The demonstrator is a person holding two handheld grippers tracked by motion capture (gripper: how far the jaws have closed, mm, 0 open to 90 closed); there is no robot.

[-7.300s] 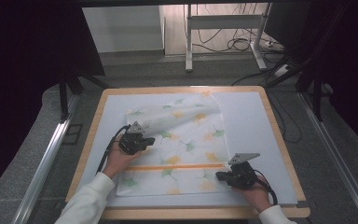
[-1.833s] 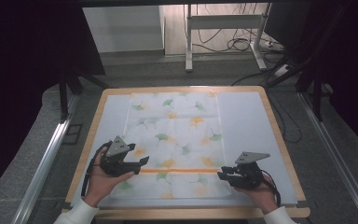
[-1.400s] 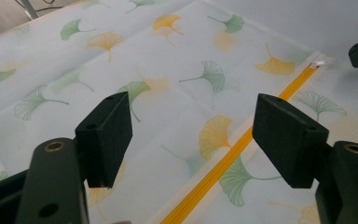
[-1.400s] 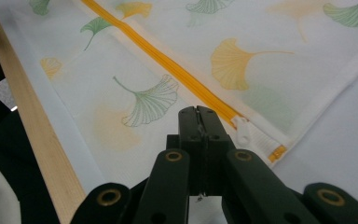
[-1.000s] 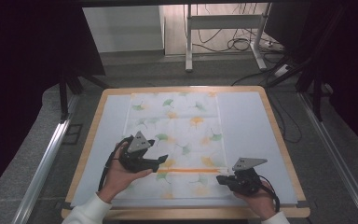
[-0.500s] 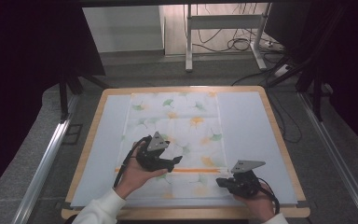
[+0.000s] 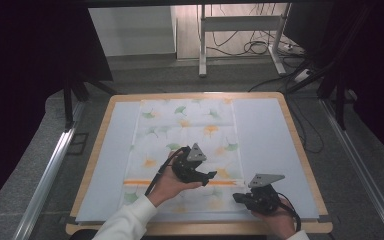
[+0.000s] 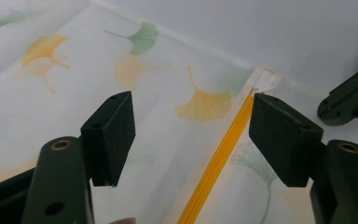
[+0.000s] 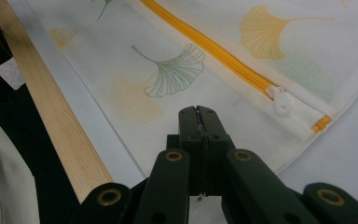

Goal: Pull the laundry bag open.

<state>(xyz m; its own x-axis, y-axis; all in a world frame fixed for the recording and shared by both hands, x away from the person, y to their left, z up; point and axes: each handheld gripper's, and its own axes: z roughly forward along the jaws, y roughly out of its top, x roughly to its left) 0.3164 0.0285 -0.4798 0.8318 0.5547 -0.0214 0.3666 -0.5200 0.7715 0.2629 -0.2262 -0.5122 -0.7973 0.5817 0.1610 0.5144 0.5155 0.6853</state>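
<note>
A white mesh bag (image 7: pixel 187 130) printed with ginkgo leaves lies flat on the table, and an orange zipper (image 7: pixel 145 182) runs across its near part. My left gripper (image 7: pixel 211 176) hovers open above the zipper (image 8: pixel 219 158), close to its right end, with nothing between the jaws (image 8: pixel 191 135). The white zipper pull (image 9: pixel 282 102) rests at that end, near the bag's edge. My right gripper (image 7: pixel 236 198) sits at the bag's near right corner. Its jaws are shut (image 9: pixel 197 112), tips over the fabric, and I see nothing held between them.
A pale blue mat (image 7: pixel 265 130) covers the table inside a wooden rim (image 9: pixel 60 130). A white sleeve (image 7: pixel 125 222) comes in from the bottom. Past the table's far edge there are a metal stand and cables (image 7: pixel 245 47) on the floor.
My left gripper has travelled right along the zipper, from the bag's left edge to near its right end. The right gripper has stayed put. The bag's far part, folded over earlier, lies flat.
</note>
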